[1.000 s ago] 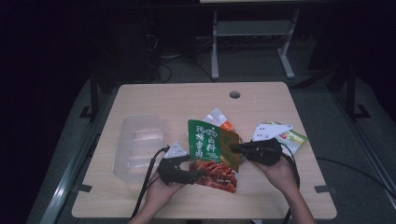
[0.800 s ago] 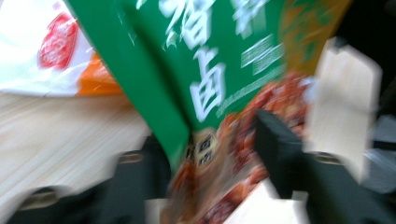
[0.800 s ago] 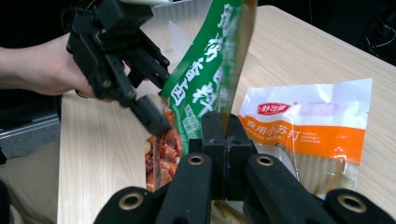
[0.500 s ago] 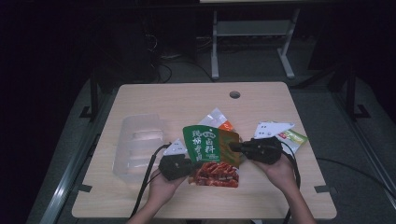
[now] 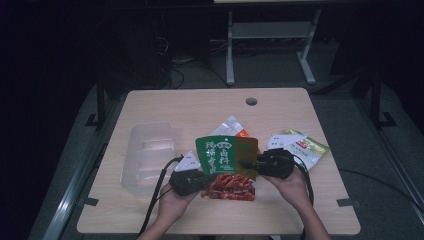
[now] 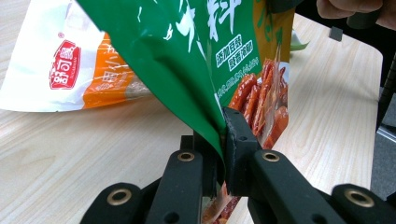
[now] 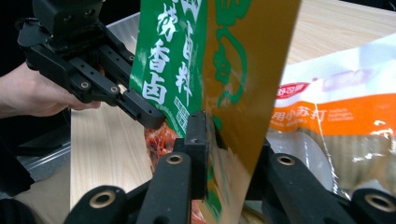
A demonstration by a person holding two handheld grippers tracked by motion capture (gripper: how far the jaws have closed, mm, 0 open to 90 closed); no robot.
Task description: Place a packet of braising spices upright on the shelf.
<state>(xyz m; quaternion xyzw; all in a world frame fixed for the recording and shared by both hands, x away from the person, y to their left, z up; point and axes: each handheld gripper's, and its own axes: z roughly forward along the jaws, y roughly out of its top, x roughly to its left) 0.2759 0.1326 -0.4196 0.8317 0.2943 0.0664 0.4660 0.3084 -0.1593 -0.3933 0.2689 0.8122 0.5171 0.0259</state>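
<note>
Clear plastic tray [image 5: 147, 157] lies beside green packet [image 5: 226, 155].

green pouch [image 5: 226, 159]: green front with white characters, an ochre side band, red-orange food print below. white packet [image 6: 70, 70]: white with an orange band and a red logo. far packet [image 5: 306, 149]: pale green and white. tabletop [image 5: 200, 107]: light wood grain. both tools: black.

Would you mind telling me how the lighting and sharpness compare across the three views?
High view: dim, with a dark surround; the table is the lit patch. Left gripper view: bright, the green packet sharp near the jaws. Right gripper view: glare on the white packet, which looks soft.
</note>
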